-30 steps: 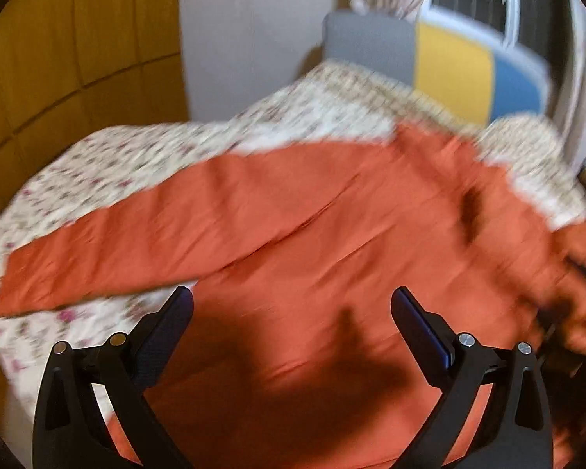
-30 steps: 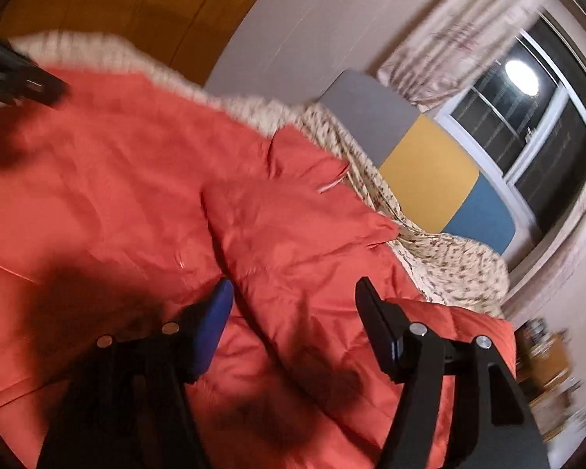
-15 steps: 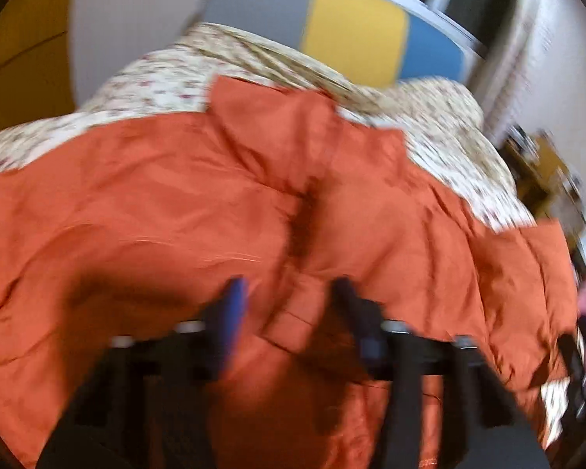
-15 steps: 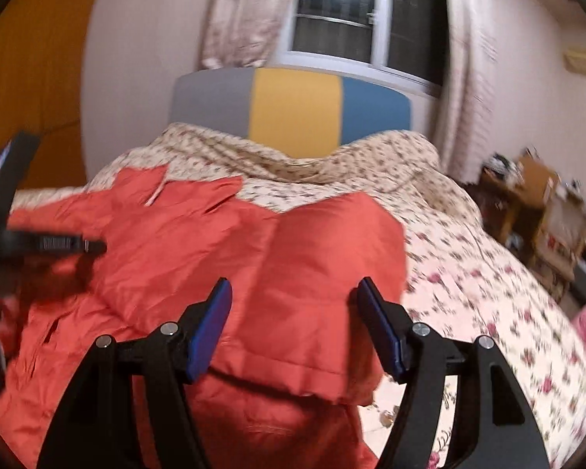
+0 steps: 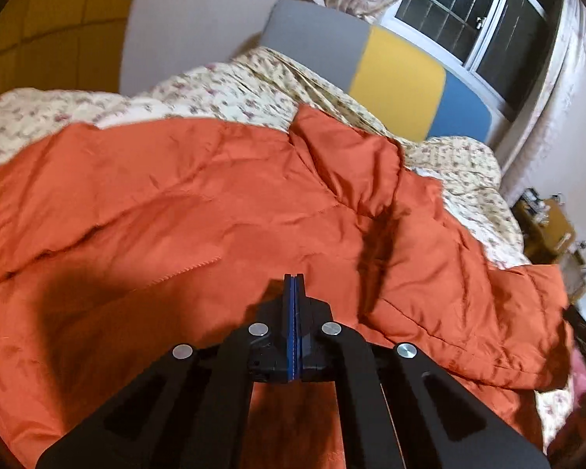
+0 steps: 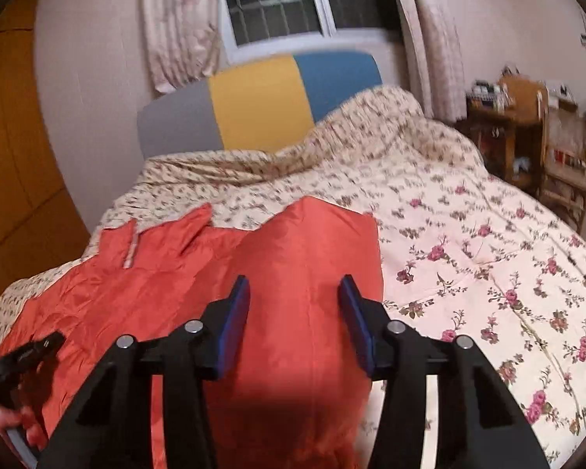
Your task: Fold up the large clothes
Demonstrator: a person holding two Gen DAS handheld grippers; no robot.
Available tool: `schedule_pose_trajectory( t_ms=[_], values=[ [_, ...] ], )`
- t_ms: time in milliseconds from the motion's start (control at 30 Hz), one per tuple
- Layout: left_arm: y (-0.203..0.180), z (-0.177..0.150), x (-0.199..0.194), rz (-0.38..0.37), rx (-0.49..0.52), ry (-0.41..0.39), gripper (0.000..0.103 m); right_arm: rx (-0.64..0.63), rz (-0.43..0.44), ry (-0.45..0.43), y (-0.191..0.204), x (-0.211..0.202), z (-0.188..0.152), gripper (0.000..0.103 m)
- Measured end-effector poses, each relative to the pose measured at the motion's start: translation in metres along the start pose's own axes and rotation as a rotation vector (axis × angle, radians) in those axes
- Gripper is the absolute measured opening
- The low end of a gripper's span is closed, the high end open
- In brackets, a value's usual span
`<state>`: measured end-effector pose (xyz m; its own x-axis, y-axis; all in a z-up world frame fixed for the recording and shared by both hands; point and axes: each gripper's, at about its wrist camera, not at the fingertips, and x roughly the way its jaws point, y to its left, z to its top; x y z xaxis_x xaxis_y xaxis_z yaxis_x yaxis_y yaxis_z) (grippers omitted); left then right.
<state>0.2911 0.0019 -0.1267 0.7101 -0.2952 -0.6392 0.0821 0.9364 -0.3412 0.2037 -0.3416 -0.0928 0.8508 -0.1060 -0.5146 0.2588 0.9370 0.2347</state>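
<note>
The floral bedspread [image 6: 468, 258] lies bare right of the orange jacket [image 6: 301, 258]; the headboard [image 6: 254, 101] blocks the far end.

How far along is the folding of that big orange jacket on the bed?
Early. Done: the orange jacket lies spread on the floral quilt, one sleeve folded in. In hand: the left gripper is shut, apparently with nothing in it; the right gripper, just narrowing, hovers over that sleeve. Left: the other sleeve and the body folds.

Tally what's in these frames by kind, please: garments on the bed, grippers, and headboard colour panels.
Orange garment: 1
Grippers: 2, the left gripper and the right gripper
Headboard panels: 3 (grey, yellow, blue)
Total: 6
</note>
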Motion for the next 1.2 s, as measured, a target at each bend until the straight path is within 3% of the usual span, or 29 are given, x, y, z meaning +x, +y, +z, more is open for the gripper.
schedule_pose_trajectory(
  t_ms=[33,67,100,133,167,200,267,333,367,400,433,467,500,600,733,867,933,1000,1200],
  values=[
    [-0.005,0.001,-0.001,-0.011,0.023,-0.005,0.0,0.019,0.002,0.005,-0.003,0.002,0.002,0.048],
    [-0.012,0.003,-0.002,-0.011,0.054,-0.008,0.008,0.033,0.004,0.002,-0.004,0.002,0.004,0.049],
    [-0.017,0.004,-0.001,-0.013,0.077,-0.007,0.039,0.03,-0.002,-0.001,-0.002,0.002,0.0,0.05],
    [-0.027,0.005,-0.001,-0.024,0.111,-0.009,0.063,0.012,-0.014,-0.004,0.0,0.002,-0.004,0.051],
    [-0.035,0.005,-0.003,-0.035,0.119,-0.03,0.098,-0.005,-0.026,-0.006,0.002,0.004,-0.009,0.054],
    [-0.04,0.005,-0.006,-0.062,0.122,-0.071,0.1,-0.025,-0.042,-0.005,0.004,0.004,-0.016,0.057],
    [-0.051,0.009,0.0,-0.072,0.148,-0.061,0.1,-0.016,-0.045,-0.005,0.002,0.001,-0.022,0.057],
    [-0.062,0.014,0.021,-0.06,0.169,0.006,0.1,0.011,-0.049,-0.012,-0.003,-0.001,-0.022,0.057],
    [-0.066,0.015,0.037,-0.054,0.183,0.071,0.092,0.027,-0.053,-0.022,-0.007,-0.005,-0.021,0.057],
    [-0.067,0.015,0.05,-0.055,0.188,0.131,0.045,0.037,-0.059,-0.033,-0.01,-0.008,-0.021,0.057],
    [-0.067,0.013,0.058,-0.065,0.196,0.171,0.028,0.043,-0.067,-0.045,-0.012,-0.012,-0.02,0.057],
    [-0.068,0.011,0.058,-0.069,0.208,0.17,0.023,0.045,-0.074,-0.056,-0.016,-0.015,-0.02,0.057],
    [-0.07,0.009,0.05,-0.09,0.226,0.133,0.01,0.047,-0.077,-0.061,-0.018,-0.017,-0.019,0.057],
    [-0.064,0.007,0.025,-0.096,0.225,0.054,0.008,0.073,-0.08,-0.053,-0.026,-0.018,-0.015,0.054],
    [-0.032,0.004,-0.008,0.007,0.167,-0.064,0.008,0.045,-0.042,-0.031,-0.019,-0.009,-0.006,0.046],
    [-0.013,0.002,-0.003,0.017,0.093,-0.026,0.009,-0.04,-0.002,0.03,0.003,0.017,-0.001,0.039],
    [-0.014,-0.003,-0.001,0.038,0.099,-0.012,0.016,-0.102,-0.013,0.096,0.014,0.041,-0.004,0.039],
    [-0.015,-0.004,0.005,0.046,0.103,0.012,0.032,-0.103,-0.032,0.158,0.013,0.061,-0.008,0.039],
    [-0.013,-0.013,0.018,0.063,0.099,0.066,0.041,-0.054,-0.018,0.291,0.0,0.107,-0.021,0.043]
  ],
)
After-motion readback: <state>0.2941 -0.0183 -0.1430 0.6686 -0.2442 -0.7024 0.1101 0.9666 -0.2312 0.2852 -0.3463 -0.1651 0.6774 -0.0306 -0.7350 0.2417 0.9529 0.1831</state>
